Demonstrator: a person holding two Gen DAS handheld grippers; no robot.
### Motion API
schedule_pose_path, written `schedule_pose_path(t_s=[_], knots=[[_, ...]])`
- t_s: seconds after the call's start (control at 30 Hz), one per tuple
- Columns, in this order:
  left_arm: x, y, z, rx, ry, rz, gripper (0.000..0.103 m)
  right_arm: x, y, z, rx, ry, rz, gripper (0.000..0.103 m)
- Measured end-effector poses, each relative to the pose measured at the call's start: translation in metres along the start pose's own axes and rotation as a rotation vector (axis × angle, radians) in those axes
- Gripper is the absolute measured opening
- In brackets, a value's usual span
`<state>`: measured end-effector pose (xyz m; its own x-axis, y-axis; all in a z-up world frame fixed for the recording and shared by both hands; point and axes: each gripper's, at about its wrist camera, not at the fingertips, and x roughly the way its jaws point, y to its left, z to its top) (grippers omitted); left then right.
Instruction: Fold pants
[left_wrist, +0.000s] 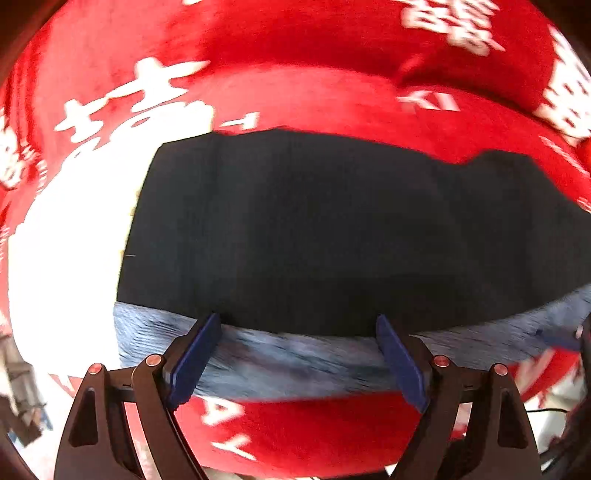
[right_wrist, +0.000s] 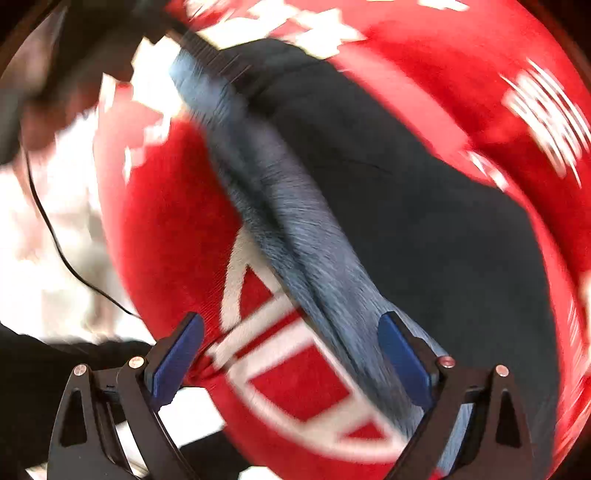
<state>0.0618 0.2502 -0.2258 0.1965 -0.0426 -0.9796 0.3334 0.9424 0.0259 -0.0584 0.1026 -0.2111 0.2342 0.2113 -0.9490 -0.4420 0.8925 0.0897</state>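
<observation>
My left gripper (left_wrist: 299, 354) hangs with its jaws spread wide and nothing between them, just over the near edge of the pants (left_wrist: 314, 229). My right gripper (right_wrist: 291, 354) is spread wide too and holds nothing; its right finger sits just beside the same edge, but I cannot tell whether it touches the cloth.

The pants lie on a red blanket with white lettering (left_wrist: 295, 59), which covers whatever is underneath. In the left wrist view they form a compact dark navy block with a fairly straight left side, and a grey-blue fleecy lining (left_wrist: 280, 354) shows as a band along the edge nearest me. From that squared outline I judge at least one fold is already in, with layers stacked. What I think is left: perhaps one more fold across, then tidying the upper right corner, where the outline steps and looks uneven.

Much is hard to read. The right wrist view is badly smeared, so the lining (right_wrist: 295, 229) shows only as a streaky strip. I cannot make out a waistband, cuffs or how many layers lie here. The right end of the pants runs out of the left view. A thin black cable (right_wrist: 55, 236) trails at the left of the right view, off the blanket
</observation>
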Motion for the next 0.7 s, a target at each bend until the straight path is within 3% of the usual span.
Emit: schedule_pose_path(t_s=[0.07, 0.17, 0.23, 0.3, 0.33, 0.37, 0.43, 0.5, 0.57, 0.63, 0.7], knots=[[-0.01, -0.026, 0.006, 0.037, -0.043, -0.054, 0.087, -0.025, -0.033, -0.004, 0.143, -0.063, -0.042, 0.097], [-0.003, -0.078, 0.021, 0.069, -0.043, -0.177, 0.087, -0.05, -0.11, -0.019, 0.385, -0.118, -0.209, 0.097], [0.007, -0.131, 0.028, 0.123, -0.011, -0.265, 0.087, -0.042, -0.142, -0.029, 0.432, -0.081, -0.273, 0.097], [0.018, -0.171, 0.027, 0.191, 0.017, -0.295, 0.087, -0.026, -0.165, -0.051, 0.4, -0.015, -0.333, 0.097], [0.028, -0.187, 0.022, 0.214, 0.045, -0.281, 0.087, -0.022, -0.181, -0.064, 0.393, 0.009, -0.343, 0.097], [0.035, -0.192, 0.019, 0.221, 0.066, -0.269, 0.087, -0.028, -0.198, -0.078, 0.421, -0.02, -0.315, 0.098], [0.046, -0.185, 0.012, 0.177, 0.06, -0.259, 0.102, -0.05, -0.244, -0.123, 0.575, -0.019, -0.352, 0.101], [0.045, -0.174, 0.015, 0.137, 0.084, -0.245, 0.102, -0.069, -0.29, -0.169, 0.747, -0.008, -0.373, 0.102], [0.031, -0.179, 0.011, 0.154, 0.045, -0.158, 0.102, -0.078, -0.313, -0.193, 0.829, 0.016, -0.4, 0.102], [0.011, -0.192, 0.018, 0.187, -0.021, -0.16, 0.102, -0.093, -0.323, -0.19, 0.875, -0.013, -0.42, 0.102], [-0.005, -0.219, 0.027, 0.19, -0.064, -0.221, 0.102, -0.101, -0.315, -0.159, 0.823, -0.12, -0.361, 0.102]])
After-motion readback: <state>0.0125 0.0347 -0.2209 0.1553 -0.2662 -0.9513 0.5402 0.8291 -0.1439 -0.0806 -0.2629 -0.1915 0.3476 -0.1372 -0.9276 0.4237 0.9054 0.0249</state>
